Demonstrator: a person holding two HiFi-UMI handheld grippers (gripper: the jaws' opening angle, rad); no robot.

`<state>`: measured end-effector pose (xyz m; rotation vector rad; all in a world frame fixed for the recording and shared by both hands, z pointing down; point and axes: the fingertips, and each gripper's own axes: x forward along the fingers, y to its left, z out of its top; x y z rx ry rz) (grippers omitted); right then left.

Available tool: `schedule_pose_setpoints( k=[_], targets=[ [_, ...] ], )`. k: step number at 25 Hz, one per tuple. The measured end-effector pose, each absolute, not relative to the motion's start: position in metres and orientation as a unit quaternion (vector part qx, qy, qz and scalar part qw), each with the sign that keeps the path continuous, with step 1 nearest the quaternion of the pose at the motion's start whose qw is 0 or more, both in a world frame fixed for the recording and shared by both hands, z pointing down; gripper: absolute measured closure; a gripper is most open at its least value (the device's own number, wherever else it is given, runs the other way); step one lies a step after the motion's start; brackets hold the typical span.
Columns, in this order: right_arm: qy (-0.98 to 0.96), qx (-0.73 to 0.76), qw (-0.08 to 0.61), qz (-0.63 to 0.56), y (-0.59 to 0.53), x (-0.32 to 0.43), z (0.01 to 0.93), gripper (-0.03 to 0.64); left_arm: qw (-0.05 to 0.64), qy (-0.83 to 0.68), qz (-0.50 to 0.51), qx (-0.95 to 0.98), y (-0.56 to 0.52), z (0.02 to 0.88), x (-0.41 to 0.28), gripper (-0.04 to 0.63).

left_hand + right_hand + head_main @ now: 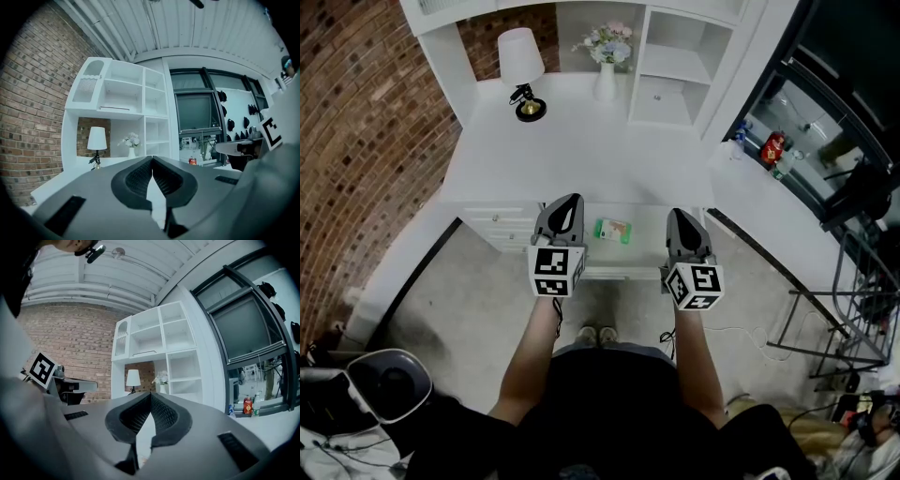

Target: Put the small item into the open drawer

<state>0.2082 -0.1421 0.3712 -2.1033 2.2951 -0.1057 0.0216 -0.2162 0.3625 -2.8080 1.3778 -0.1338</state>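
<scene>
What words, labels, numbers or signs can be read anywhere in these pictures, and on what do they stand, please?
No text is legible.
Green packet in the open drawer: print too small to read.
Red container at the far right: label blurred.
Marker cubes: black-and-white patterns only, no letters.

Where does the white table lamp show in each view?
Head view: table lamp near the top, left of centre.
Left gripper view: table lamp lower left.
Right gripper view: table lamp just left of centre.
Shared landmark: flower vase, immediately to the lamp's right in all three.
</scene>
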Motion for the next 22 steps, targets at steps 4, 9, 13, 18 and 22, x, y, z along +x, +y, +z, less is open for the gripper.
schedule_pose_setpoints(
  k=[4, 9, 13, 18, 22],
  targets=[
    [0.735, -0.677, 0.003, -0.031, -0.14, 0.206, 0.373, 0.618, 0.005, 0.44, -0.039, -0.897, -0.216, 0.36, 0.021, 0.574],
    [0.736, -0.676, -0.001, -0.031, -0.137, 0.205, 0.376, 0.618, 0.002, 0.438, -0.04, -0.898, -0.212, 0.363, 0.023, 0.574],
    [0.739, -0.673, 0.0, -0.035, -0.139, 0.204, 0.377, 0.618, -0.001, 0.438, -0.039, -0.898, -0.213, 0.365, 0.024, 0.574],
    [0.739, -0.672, -0.001, -0.04, -0.138, 0.206, 0.38, 0.618, -0.006, 0.44, -0.037, -0.897, -0.214, 0.366, 0.024, 0.574],
    [0.738, -0.673, 0.001, -0.046, -0.136, 0.207, 0.383, 0.618, -0.01, 0.438, -0.037, -0.898, -0.213, 0.368, 0.025, 0.574]
  ],
)
